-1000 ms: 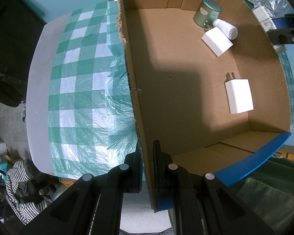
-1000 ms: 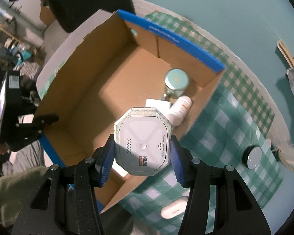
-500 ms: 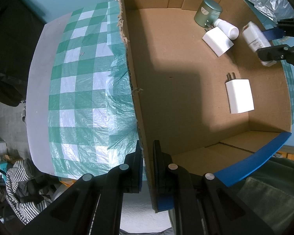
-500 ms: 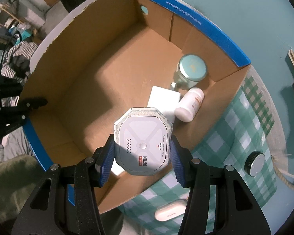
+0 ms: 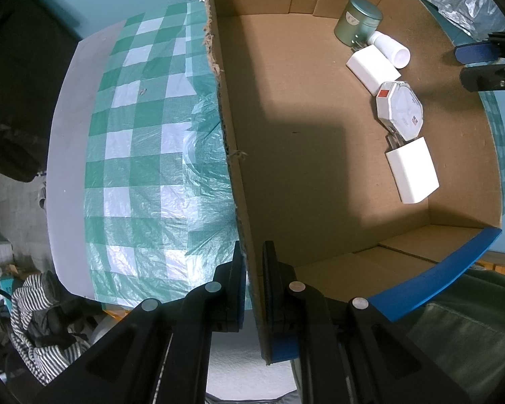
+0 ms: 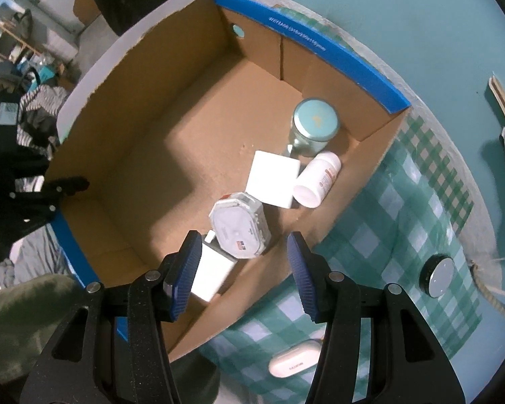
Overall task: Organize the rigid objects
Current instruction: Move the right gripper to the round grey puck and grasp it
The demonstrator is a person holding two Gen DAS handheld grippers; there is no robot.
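Note:
A cardboard box [image 5: 306,155] [image 6: 124,155] with blue edges stands on a green checked cloth. Inside lie an octagonal white box [image 5: 400,109] [image 6: 240,224], two white chargers [image 5: 412,170] [image 6: 272,178], a white pill bottle [image 5: 392,48] [image 6: 316,180] and a green tin [image 5: 358,22] [image 6: 314,124]. My left gripper [image 5: 254,286] is shut on the box's side wall. My right gripper [image 6: 242,272] is open and empty above the box's near wall, over the octagonal box; it also shows in the left wrist view [image 5: 481,64].
On the cloth [image 6: 404,215] outside the box lie a white earbud case [image 6: 294,363] and a round black and silver disc [image 6: 439,276]. A rope end [image 6: 488,289] lies at the right. Striped clothing [image 5: 40,320] sits below the table's left edge.
My right gripper opened and let go of the octagonal box, which now lies on the box floor between the two chargers. The left gripper has not moved.

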